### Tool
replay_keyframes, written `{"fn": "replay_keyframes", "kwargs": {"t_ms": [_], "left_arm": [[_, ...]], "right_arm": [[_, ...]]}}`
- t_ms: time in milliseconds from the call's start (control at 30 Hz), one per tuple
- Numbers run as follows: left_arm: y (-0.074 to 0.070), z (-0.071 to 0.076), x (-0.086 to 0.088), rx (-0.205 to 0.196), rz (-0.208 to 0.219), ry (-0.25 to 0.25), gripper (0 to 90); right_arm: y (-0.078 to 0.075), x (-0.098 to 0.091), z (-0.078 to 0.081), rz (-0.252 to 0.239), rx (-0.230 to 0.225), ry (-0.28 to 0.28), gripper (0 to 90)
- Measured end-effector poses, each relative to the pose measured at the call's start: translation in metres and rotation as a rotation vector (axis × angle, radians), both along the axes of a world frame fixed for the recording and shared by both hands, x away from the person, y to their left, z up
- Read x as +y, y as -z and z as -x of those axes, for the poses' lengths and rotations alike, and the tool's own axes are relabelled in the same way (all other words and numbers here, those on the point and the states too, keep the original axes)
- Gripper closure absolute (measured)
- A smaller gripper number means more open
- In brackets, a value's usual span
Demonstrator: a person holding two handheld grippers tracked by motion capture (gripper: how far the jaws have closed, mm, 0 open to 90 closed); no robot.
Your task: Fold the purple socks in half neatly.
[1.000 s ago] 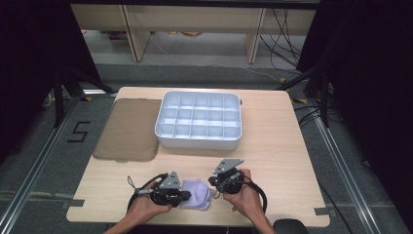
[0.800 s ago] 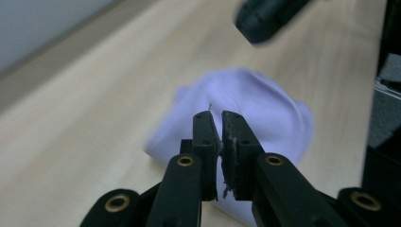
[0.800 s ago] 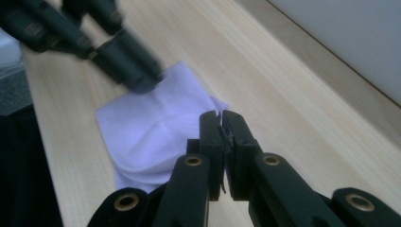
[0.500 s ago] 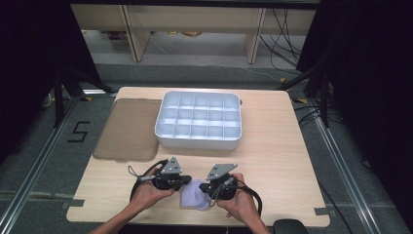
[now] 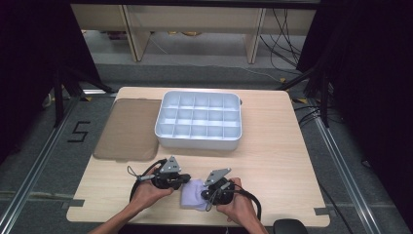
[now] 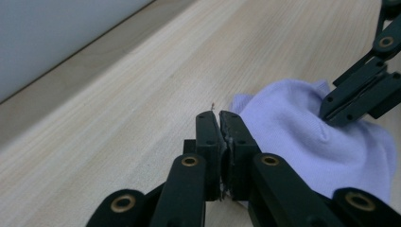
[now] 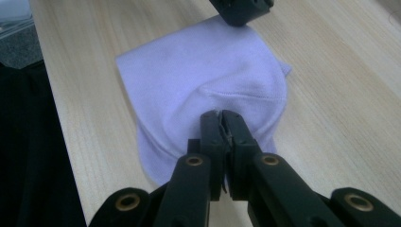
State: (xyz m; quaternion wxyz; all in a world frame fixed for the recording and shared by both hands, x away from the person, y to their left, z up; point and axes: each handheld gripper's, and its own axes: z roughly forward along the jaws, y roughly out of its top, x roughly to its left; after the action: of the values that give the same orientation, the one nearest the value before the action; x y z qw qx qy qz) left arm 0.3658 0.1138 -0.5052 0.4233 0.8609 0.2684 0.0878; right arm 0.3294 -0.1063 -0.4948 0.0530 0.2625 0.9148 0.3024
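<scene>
The lilac cloth (image 5: 194, 196) lies bunched at the near edge of the surface (image 5: 272, 161), between the two grippers. The left gripper (image 6: 218, 115) pinches its left edge with fingers pressed together; the right gripper (image 7: 220, 113) pinches its right fold likewise. Beyond stand a compartment tray (image 5: 198, 121) and brown mat (image 5: 127, 129); dark room around.

Cloth (image 5: 194, 196): plain pale lilac, no pattern. Table (image 5: 272, 151): light wood with fine straight grain. Compartment tray (image 5: 198, 120): pale blue-white throughout. Mat (image 5: 127, 129) beside it: flat brown. Both tools, left (image 5: 187, 178) and right (image 5: 207, 195): black, with brass-coloured rivets.
</scene>
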Motion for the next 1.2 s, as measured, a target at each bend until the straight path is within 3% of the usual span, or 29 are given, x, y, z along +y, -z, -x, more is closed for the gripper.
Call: {"fn": "replay_keyframes", "kwargs": {"t_ms": [67,100,167,200,233,267,367,433,500,600,700,800,933,1033,1200], "left_arm": [[-0.002,0.001,0.002,0.006,0.013,-0.003,83.7],[-0.006,0.003,0.005,0.014,0.038,-0.006,82.6],[-0.010,0.006,0.009,0.037,0.082,-0.019,77.1],[-0.012,0.007,0.013,0.061,0.100,-0.020,73.9],[-0.012,0.007,0.013,0.061,0.100,-0.020,71.1],[-0.016,0.010,0.017,0.083,0.122,-0.011,67.8],[-0.019,0.011,0.022,0.077,0.115,-0.029,58.2],[-0.019,0.014,0.026,0.098,0.122,-0.059,56.4],[-0.019,0.016,0.033,0.103,0.103,-0.069,46.7],[-0.017,0.020,0.039,0.121,0.096,-0.089,39.2],[-0.014,0.022,0.046,0.136,0.081,-0.091,37.5],[-0.012,0.023,0.051,0.162,0.080,-0.107,36.4],[-0.010,0.022,0.053,0.201,0.074,-0.127,35.5],[-0.009,0.020,0.052,0.193,0.071,-0.153,38.6],[-0.005,0.018,0.052,0.230,0.062,-0.130,42.5]], "right_arm": [[-0.001,-0.001,-0.001,-0.008,0.001,-0.022,87.9],[-0.002,-0.001,-0.001,-0.028,-0.021,-0.025,86.8],[-0.009,-0.002,0.001,-0.028,-0.015,-0.004,86.8],[-0.011,-0.002,0.001,-0.036,-0.033,-0.006,86.8],[-0.013,-0.001,0.002,-0.050,-0.037,-0.006,86.8],[-0.015,-0.001,0.002,-0.056,-0.047,-0.032,86.8],[-0.015,0.003,0.003,-0.054,-0.052,-0.050,86.8],[-0.014,0.004,0.003,-0.056,-0.042,-0.056,86.8],[-0.013,0.006,0.002,-0.058,-0.059,-0.061,86.8],[-0.011,0.007,0.001,-0.035,-0.030,-0.073,86.8],[-0.003,0.011,0.001,-0.005,-0.004,-0.071,86.9],[0.000,0.016,0.000,0.000,-0.019,-0.074,87.1],[0.002,0.024,-0.001,-0.015,-0.019,-0.053,87.1],[0.003,0.030,-0.004,-0.033,-0.033,-0.047,86.9],[0.005,0.037,-0.004,-0.042,-0.053,-0.034,86.4]]}}
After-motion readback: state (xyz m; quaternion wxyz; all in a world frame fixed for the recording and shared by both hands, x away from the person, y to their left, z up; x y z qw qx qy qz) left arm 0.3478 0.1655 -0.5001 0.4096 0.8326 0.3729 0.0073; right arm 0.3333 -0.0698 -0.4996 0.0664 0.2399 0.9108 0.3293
